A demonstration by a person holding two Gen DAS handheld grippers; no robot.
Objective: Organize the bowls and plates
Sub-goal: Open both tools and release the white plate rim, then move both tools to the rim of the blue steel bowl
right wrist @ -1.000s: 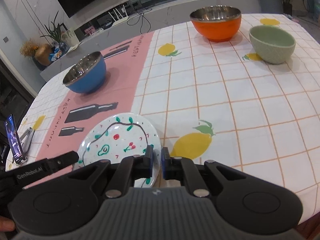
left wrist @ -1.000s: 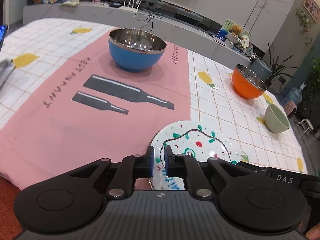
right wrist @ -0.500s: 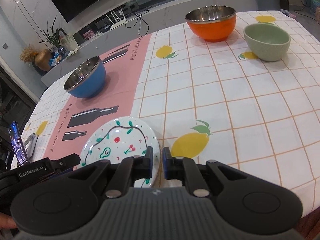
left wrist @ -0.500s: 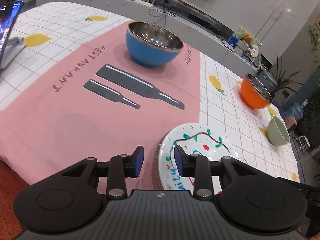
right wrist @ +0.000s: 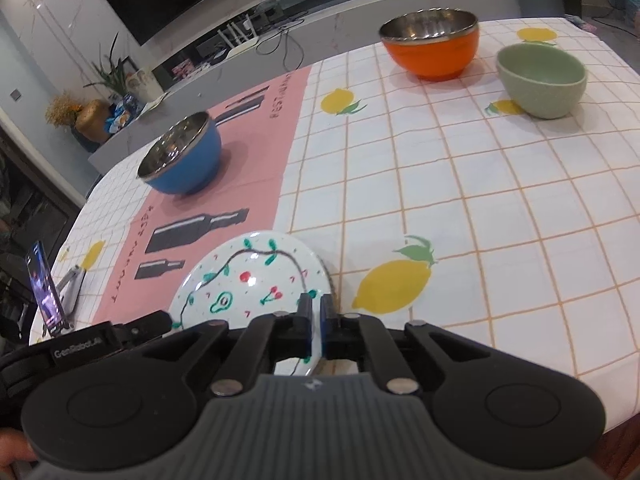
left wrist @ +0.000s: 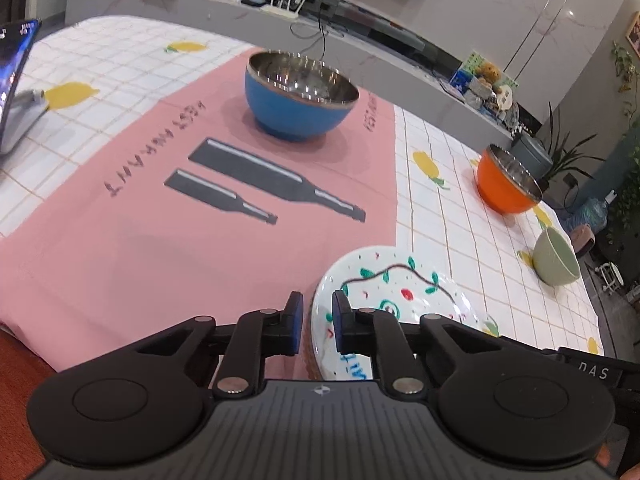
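Note:
A white plate (left wrist: 400, 292) painted with cherries and a vine sits at the table's near edge, half on the pink placemat (left wrist: 120, 240). My left gripper (left wrist: 318, 316) straddles the plate's left rim. Its jaws are closing, with a gap still showing beside the rim. My right gripper (right wrist: 316, 312) is shut on the near right rim of the plate (right wrist: 256, 280). That edge is raised a little over its shadow. A blue bowl (left wrist: 300, 96) stands on the placemat farther back. An orange bowl (right wrist: 432, 46) and a green bowl (right wrist: 542, 80) stand at the far right.
A phone on a stand (right wrist: 44, 292) sits at the table's left edge. The checked cloth with lemon prints (right wrist: 396, 284) covers the table to the right of the plate. A long grey counter (left wrist: 360, 52) runs behind the table.
The left jaws came off the plate's rim, spread wide, and have narrowed around it again. The right gripper has stayed clamped on the rim.

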